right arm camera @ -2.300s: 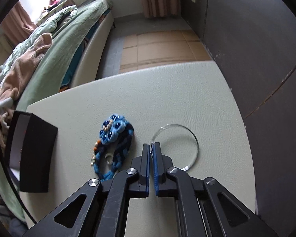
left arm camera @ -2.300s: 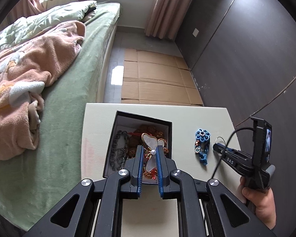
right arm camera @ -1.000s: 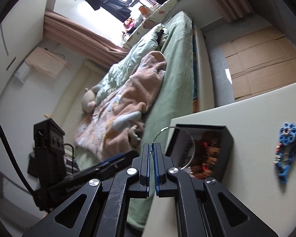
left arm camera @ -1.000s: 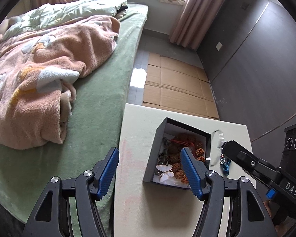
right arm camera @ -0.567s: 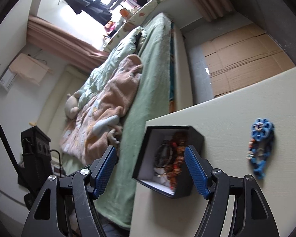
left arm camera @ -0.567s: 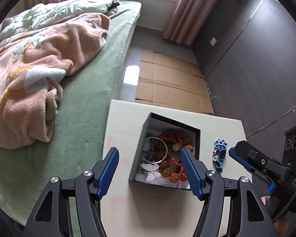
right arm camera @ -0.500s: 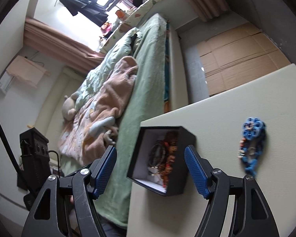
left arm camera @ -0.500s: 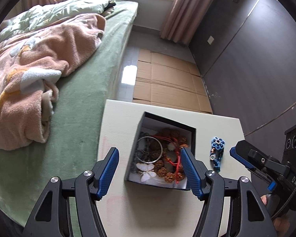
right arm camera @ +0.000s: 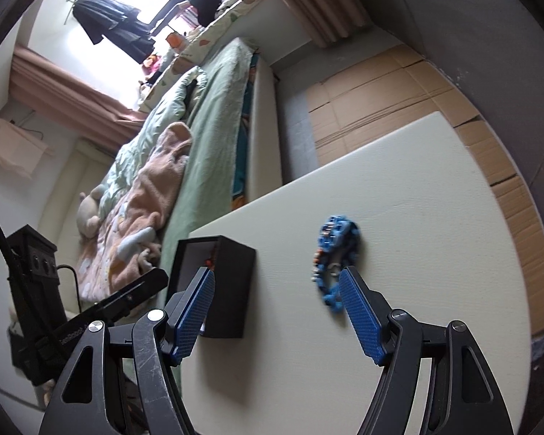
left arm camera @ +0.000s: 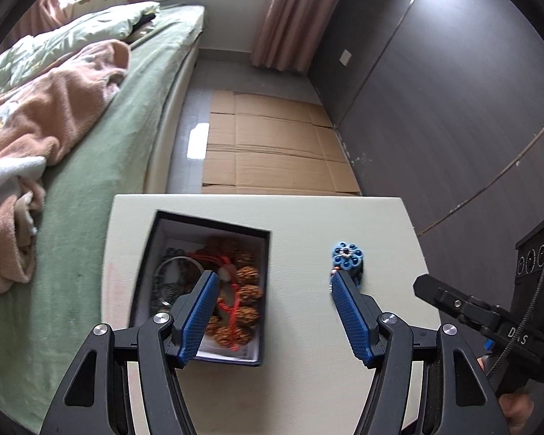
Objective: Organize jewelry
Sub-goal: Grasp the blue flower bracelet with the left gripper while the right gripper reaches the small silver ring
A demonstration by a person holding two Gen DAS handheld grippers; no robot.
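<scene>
On one table (left arm camera: 308, 214): one box (left arm camera: 264, 290), one blue ornament (left arm camera: 347, 253), both grippers' jaws spread.

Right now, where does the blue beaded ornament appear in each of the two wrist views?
Left wrist view: blue beaded ornament lies right of centre on the table, just above the right fingertip.
Right wrist view: it lies centre-right, touching the right fingertip's edge in the picture.
Shared landmark: the black jewelry box, left of the ornament in both.

obstacles: black box (left arm camera: 203, 357), blue ornament (left arm camera: 347, 258) | free: bare table (left arm camera: 301, 380) between them
</scene>
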